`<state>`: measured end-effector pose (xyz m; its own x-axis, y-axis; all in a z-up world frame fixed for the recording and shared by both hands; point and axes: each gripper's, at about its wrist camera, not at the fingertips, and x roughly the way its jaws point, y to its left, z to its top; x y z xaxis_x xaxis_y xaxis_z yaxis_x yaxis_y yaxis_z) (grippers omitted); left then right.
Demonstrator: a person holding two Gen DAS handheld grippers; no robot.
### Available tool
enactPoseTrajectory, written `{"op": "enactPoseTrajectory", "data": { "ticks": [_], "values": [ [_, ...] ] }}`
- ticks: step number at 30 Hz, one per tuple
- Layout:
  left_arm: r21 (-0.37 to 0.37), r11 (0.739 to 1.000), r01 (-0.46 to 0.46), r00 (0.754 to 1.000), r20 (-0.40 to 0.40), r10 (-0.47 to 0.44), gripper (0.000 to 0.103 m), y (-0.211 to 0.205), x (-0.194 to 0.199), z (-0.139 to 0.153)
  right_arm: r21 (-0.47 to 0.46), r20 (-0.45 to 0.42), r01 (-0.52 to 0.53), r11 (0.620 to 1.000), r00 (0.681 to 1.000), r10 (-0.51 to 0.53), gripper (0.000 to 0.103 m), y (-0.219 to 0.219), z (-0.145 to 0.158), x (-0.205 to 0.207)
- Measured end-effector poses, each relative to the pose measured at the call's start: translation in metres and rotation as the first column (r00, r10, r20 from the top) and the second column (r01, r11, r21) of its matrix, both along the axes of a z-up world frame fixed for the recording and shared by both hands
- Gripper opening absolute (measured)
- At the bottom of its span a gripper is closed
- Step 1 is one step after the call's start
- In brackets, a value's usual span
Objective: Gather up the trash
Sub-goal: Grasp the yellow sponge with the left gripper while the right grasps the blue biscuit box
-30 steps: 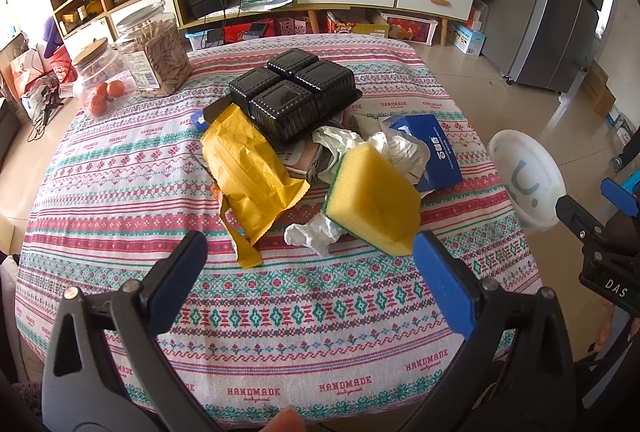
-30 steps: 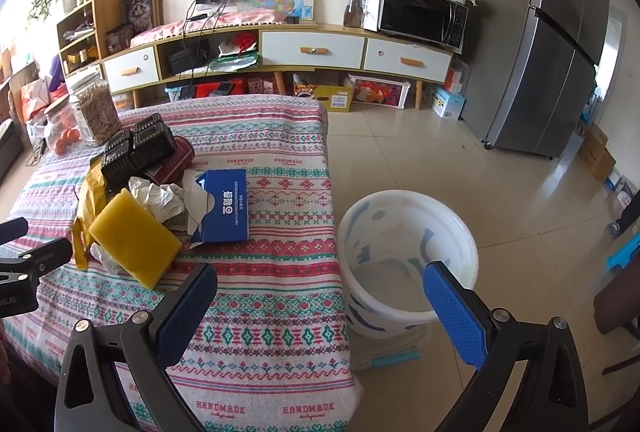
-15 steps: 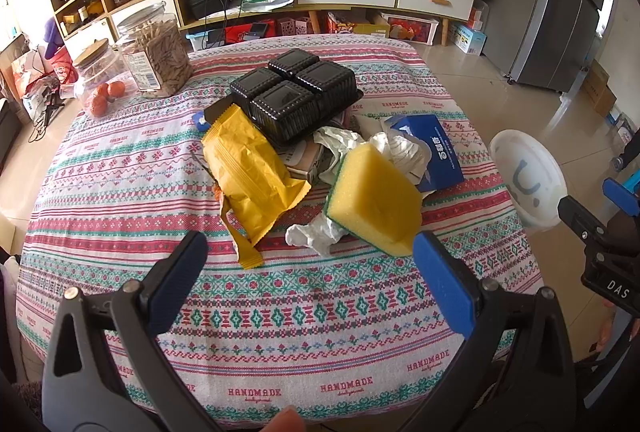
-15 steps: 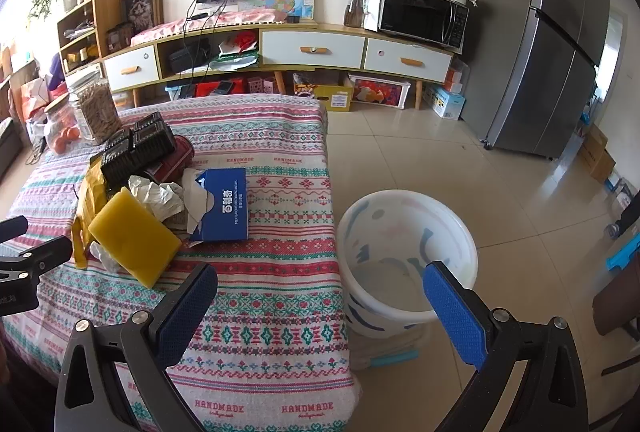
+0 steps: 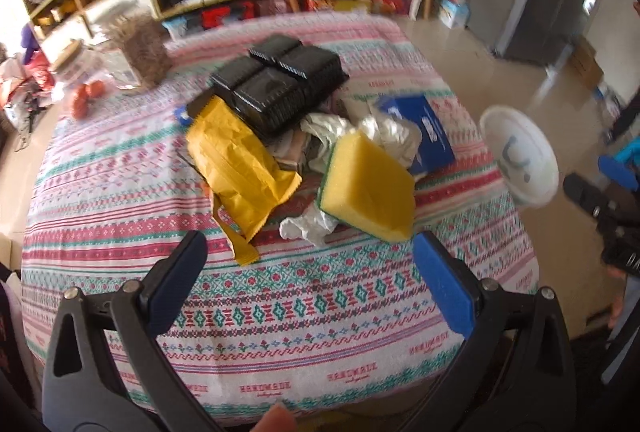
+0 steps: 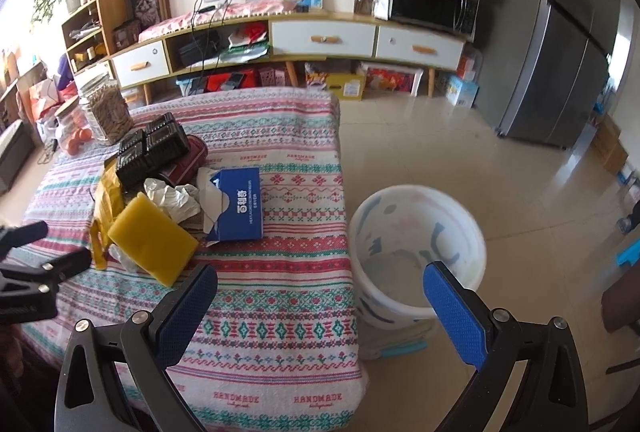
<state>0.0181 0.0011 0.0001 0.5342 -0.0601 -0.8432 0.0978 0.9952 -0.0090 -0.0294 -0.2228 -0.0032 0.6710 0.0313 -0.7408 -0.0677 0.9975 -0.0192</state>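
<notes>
My left hand-held gripper [image 5: 308, 256] was spread wide and carried nothing, hovering over the near edge of the desk [image 5: 120, 168]. My right hand-held gripper [image 6: 320, 288] was just as wide and empty, poised between the desk's corner and the white bin [image 6: 416, 252] on the floor. As I judged it, nothing had been collected: the bin looked empty, and the whole heap lay mid-desk, the yellow sponge [image 5: 368, 192] nearest, then crumpled white paper [image 5: 384, 130], a yellow bag [image 5: 236, 164], a blue tissue box [image 5: 424, 132] and black trays [image 5: 276, 84]. Every piece was left to move.
</notes>
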Motion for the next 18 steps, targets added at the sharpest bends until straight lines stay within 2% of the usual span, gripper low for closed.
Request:
{"op": "enactPoseTrajectory", "data": {
  "ticks": [3, 5, 9, 11, 14, 18],
  "values": [
    [-0.149, 0.989, 0.012, 0.996, -0.084, -0.025, 0.102, 0.01, 0.013, -0.006, 0.028, -0.053, -0.006, 1.0, 0.999, 0.008, 0.103, -0.006, 0.002, 0.013],
    [-0.196, 0.98, 0.018, 0.993, -0.111, -0.04, 0.102, 0.014, 0.023, -0.008, 0.033, -0.074, -0.008, 0.999, 0.997, 0.011, 0.103, -0.007, 0.0, 0.019],
    [-0.203, 0.978, 0.052, 0.987, -0.136, -0.08, 0.102, 0.009, 0.04, -0.008, 0.042, -0.113, -0.02, 0.999, 0.993, 0.024, 0.103, -0.009, -0.002, 0.038],
    [-0.212, 0.975, 0.061, 0.978, -0.183, -0.101, 0.101, 0.009, 0.049, -0.009, 0.055, -0.113, -0.018, 0.998, 0.993, 0.024, 0.103, -0.011, -0.005, 0.044],
    [-0.242, 0.967, 0.083, 0.974, -0.187, -0.131, 0.093, 0.006, 0.062, -0.015, 0.108, -0.138, -0.01, 0.994, 0.99, 0.024, 0.103, -0.018, -0.017, 0.05],
    [-0.212, 0.972, 0.101, 0.962, -0.226, -0.15, 0.085, -0.001, 0.076, -0.028, 0.111, -0.198, -0.009, 0.994, 0.98, 0.031, 0.103, -0.023, -0.034, 0.061]
  ]
}}
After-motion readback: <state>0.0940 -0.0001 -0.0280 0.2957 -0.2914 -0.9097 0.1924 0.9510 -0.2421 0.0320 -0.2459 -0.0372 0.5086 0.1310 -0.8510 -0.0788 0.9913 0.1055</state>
